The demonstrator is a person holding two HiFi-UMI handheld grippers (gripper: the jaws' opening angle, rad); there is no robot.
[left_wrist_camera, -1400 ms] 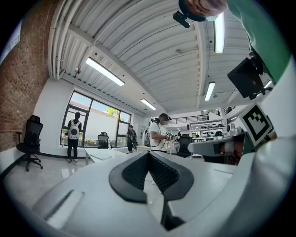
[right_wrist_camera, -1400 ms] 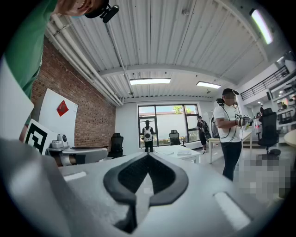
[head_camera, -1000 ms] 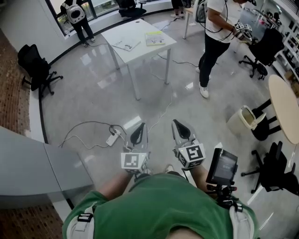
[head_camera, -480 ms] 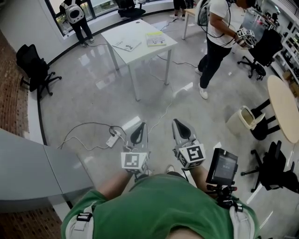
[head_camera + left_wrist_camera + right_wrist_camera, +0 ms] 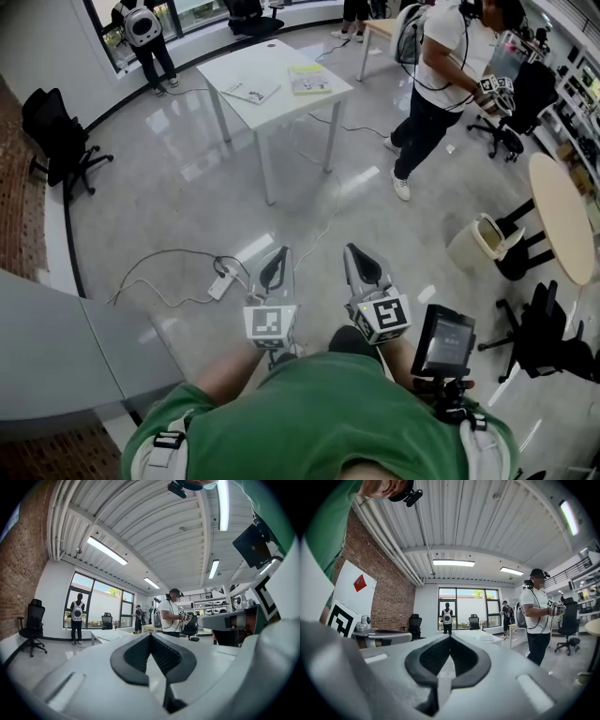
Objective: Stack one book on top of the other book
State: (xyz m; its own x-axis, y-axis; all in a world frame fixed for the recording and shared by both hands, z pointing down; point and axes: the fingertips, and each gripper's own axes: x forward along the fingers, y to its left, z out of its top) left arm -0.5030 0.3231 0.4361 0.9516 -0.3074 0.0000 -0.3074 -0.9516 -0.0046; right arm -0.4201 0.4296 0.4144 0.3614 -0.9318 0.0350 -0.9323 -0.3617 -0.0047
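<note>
we are holding both grippers out in front of our green shirt (image 5: 319, 412), forearms reaching forward from the body, side by side and just apart. the left gripper (image 5: 279, 258) is pointing level and away from us, with the left marker cube (image 5: 270, 323) facing up. the right gripper (image 5: 356, 255) is running nearly parallel beside it, and the right marker cube (image 5: 382, 314) is sitting a little askew to the other one.

in the left gripper view, the dark pads (image 5: 129, 656) are meeting at the tip, so that claw is pinched fully together and gripping nothing. the right gripper view is showing the same: pads (image 5: 466, 660) pressed together, claw narrow and empty.

both grippers are hanging over the grey floor (image 5: 187, 206), with a power strip (image 5: 222, 279) and its cable lying just ahead of the left one.

the books are lying well ahead of us on the white table (image 5: 272, 58). the green book (image 5: 311, 78) is resting near the table's right corner. the pale book (image 5: 253, 91) is resting nearer the middle, towards the near left edge. they are lying flat and apart, not yet stacked.
</note>
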